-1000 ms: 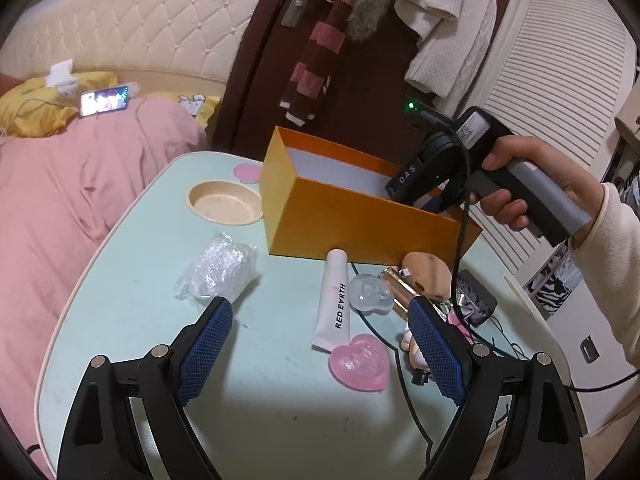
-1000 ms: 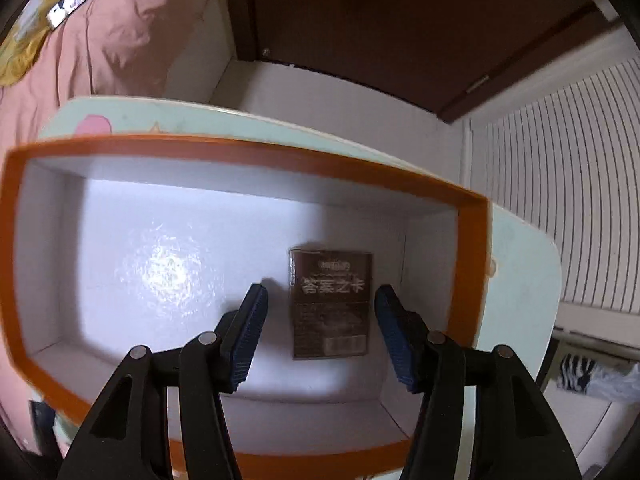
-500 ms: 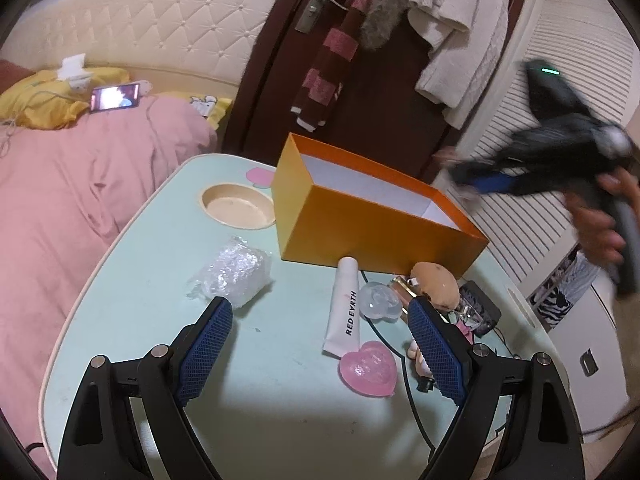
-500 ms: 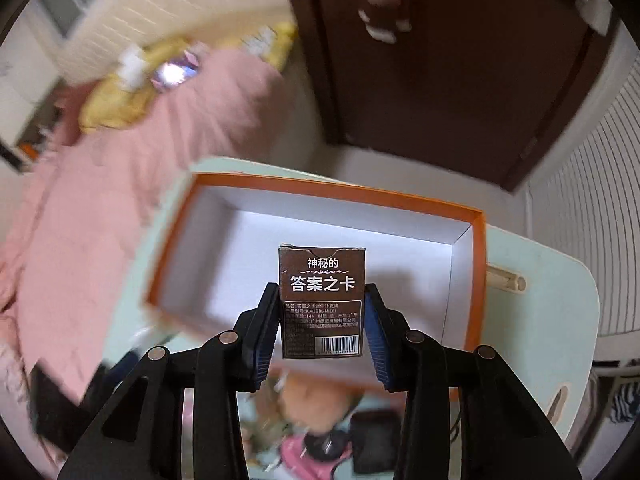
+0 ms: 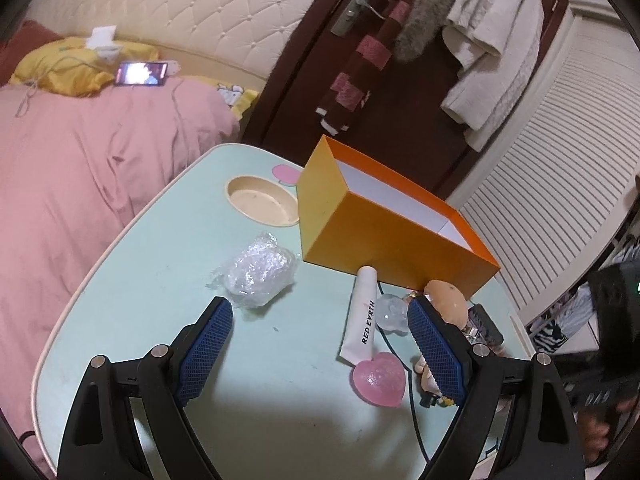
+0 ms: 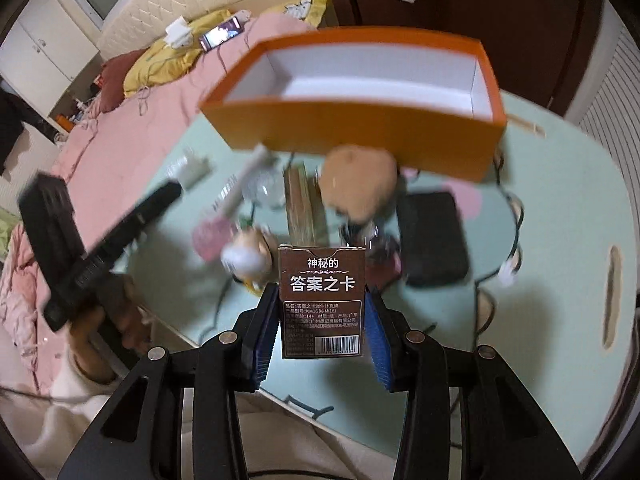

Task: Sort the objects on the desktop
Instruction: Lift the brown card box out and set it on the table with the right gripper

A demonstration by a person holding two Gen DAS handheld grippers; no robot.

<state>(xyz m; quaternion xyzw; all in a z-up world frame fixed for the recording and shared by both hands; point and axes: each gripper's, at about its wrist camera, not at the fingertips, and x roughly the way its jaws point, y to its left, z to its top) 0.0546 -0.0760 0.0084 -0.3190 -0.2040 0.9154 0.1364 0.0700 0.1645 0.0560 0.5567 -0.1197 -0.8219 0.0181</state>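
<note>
The right gripper point(image 6: 322, 316) holds a small brown card box point(image 6: 322, 300) upright between its blue pads point(image 6: 266, 332); the jaws have just been closing, and the box now sits clamped at its lower half with the printed face toward the camera. The box is carried in the air, over the near edge of the pale green table point(image 6: 560, 208), well short of the orange box point(image 6: 360, 92) that stands open at the far side. Judged from the task, the step in hand is to carry the card box to wherever it is to be sorted; the pictures do not show where. Keep the grip firm and the box upright during the carry, since only its lower part is gripped and the top stands free. Pass above the clutter below: a tan plush toy point(image 6: 356, 184), a black case point(image 6: 432, 236) and a loose cable point(image 6: 516, 216) lie directly under the path. The left gripper point(image 5: 320, 352) hangs wide and empty over the table, near a white tube point(image 5: 362, 320), a pink heart point(image 5: 378, 378) and a clear plastic bundle point(image 5: 260, 270); keep it clear of the right hand's route.
</note>
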